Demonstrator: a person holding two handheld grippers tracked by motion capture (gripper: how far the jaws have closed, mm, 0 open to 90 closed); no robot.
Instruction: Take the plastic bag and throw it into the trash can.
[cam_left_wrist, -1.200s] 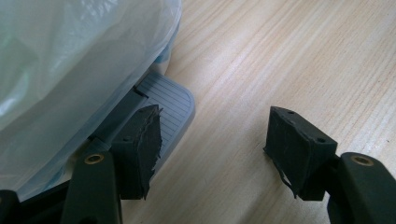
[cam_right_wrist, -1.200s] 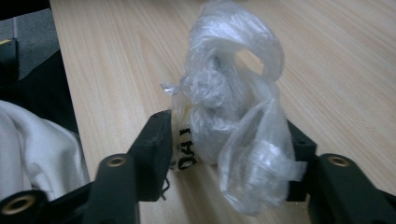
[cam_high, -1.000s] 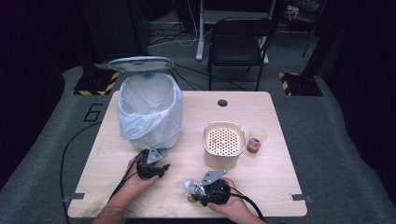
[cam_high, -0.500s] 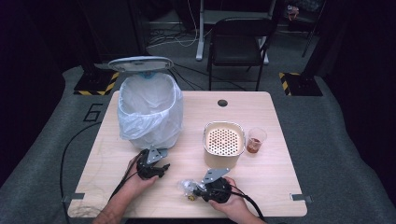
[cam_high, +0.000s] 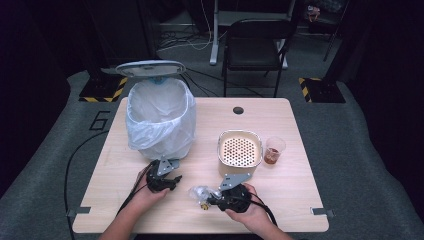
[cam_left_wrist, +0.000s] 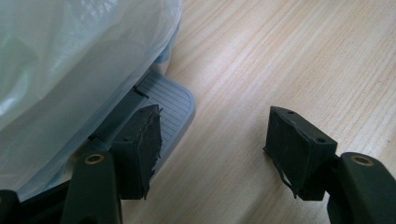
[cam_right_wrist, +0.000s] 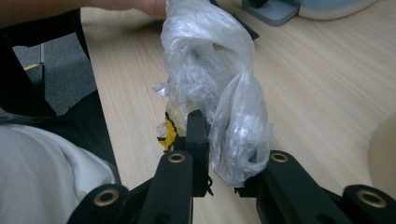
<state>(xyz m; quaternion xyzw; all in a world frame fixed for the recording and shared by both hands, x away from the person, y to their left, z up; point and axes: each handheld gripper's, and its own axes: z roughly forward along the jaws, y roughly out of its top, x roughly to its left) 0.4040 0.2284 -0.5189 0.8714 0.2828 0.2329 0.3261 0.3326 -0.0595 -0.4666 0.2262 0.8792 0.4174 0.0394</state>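
1. The right gripper (cam_right_wrist: 219, 140) is clenching a crumpled plastic wrapper (cam_right_wrist: 219, 88) low over the table's (cam_high: 300, 200) near edge; likely a throw-away step.
2. The left gripper (cam_left_wrist: 210, 140) is hanging wide open and empty beside the pedal (cam_left_wrist: 170, 100) of the lined bin (cam_high: 160, 117).
3. Next, I judge, the wrapper is needing lifting over the bin's open mouth, then releasing.

table (cam_high: 300, 135): pale wood, my forearms enter from the near edge | my left tongs (cam_high: 162, 176): just before the lined bin (cam_high: 159, 120), whose lid (cam_high: 150, 68) stands up | my right tongs (cam_high: 212, 196): hold a crumpled clear wrapper (cam_high: 199, 192) | perforated cream container (cam_high: 239, 149): right of centre, small cup (cam_high: 274, 150) just beside it
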